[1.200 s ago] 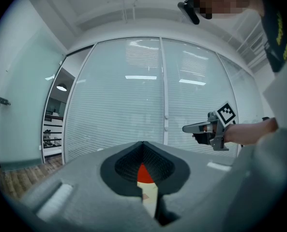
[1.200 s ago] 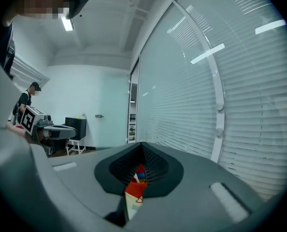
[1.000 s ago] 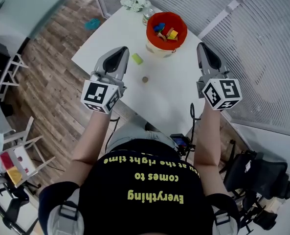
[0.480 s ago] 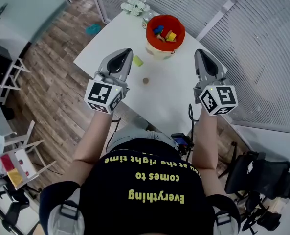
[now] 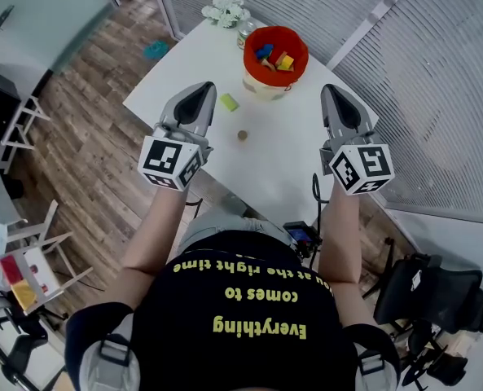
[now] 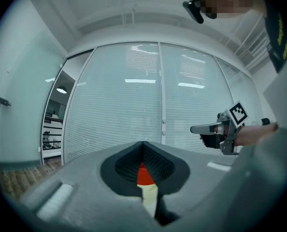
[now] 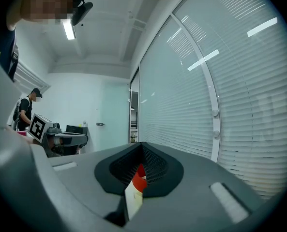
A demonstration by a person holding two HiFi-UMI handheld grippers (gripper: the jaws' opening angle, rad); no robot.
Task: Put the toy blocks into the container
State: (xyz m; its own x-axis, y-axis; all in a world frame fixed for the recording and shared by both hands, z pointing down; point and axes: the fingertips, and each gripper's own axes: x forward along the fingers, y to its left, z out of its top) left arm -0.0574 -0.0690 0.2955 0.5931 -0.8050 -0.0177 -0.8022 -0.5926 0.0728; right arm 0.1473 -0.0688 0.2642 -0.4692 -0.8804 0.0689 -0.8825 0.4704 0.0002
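Observation:
A red container (image 5: 247, 55) stands at the far end of the white table (image 5: 290, 161), with several coloured blocks (image 5: 275, 57) inside. A green block (image 5: 229, 102) and a small brown block (image 5: 242, 135) lie on the table before it. My left gripper (image 5: 202, 94) hovers left of the green block, shut and empty. My right gripper (image 5: 333, 94) hovers at the table's right side, shut and empty. In the left gripper view only a sliver of the red container (image 6: 144, 175) shows past the left gripper (image 6: 143, 144). The right gripper (image 7: 142, 146) hides all but a sliver of the container (image 7: 140, 181).
A vase of white flowers (image 5: 226, 10) stands at the table's far corner beside the container. Slatted glass walls run behind and to the right. Wooden floor lies to the left, a black chair (image 5: 424, 287) at lower right. A person (image 7: 24, 111) stands in the background.
Both grippers have shifted only slightly over the table, the right one a little to the left. Both stay shut and empty; the blocks have not moved.

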